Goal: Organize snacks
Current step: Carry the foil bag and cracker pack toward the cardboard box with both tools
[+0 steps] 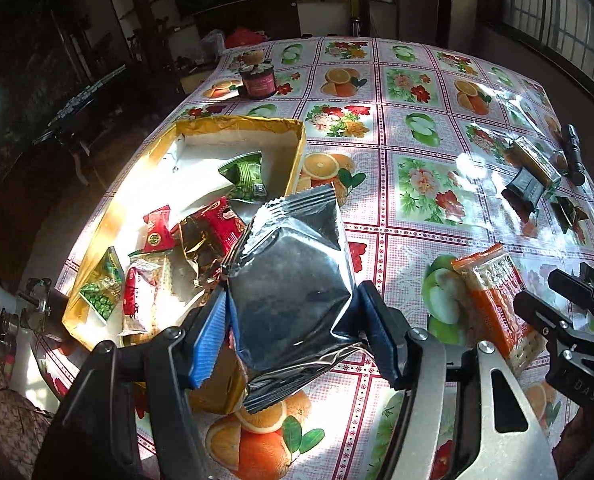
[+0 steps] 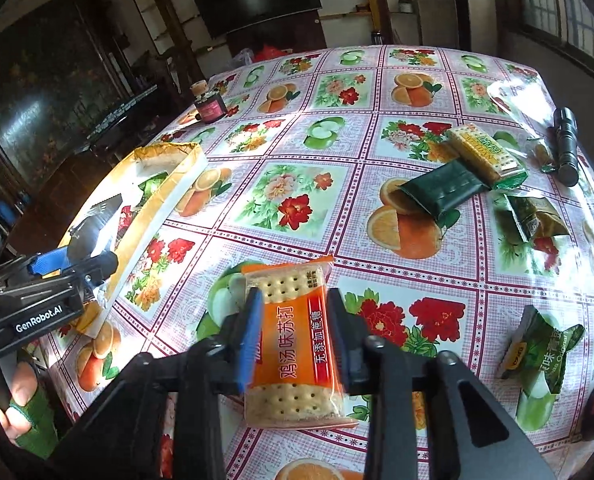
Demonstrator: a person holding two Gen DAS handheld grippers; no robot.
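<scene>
left claw [image 1: 293, 320]: grips silver packet [image 1: 293, 280] | right claw [image 2: 295, 332]: open around cracker pack [image 2: 293, 344]

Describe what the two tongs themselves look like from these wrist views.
Both tongs are black frames with bolted joints and ribbed blue pads on the fingers. The left tongs have a silver metal bracket on their right arm; seen from the right wrist view, their body carries white "GenRobot.AI" lettering. The right tongs look alike. A green sleeve cuff shows at lower left.

Hard sunlight and glare across the tablecloth [image 1: 417, 208], perhaps from right-hand windows; dim, fisheye-bent edges.
</scene>
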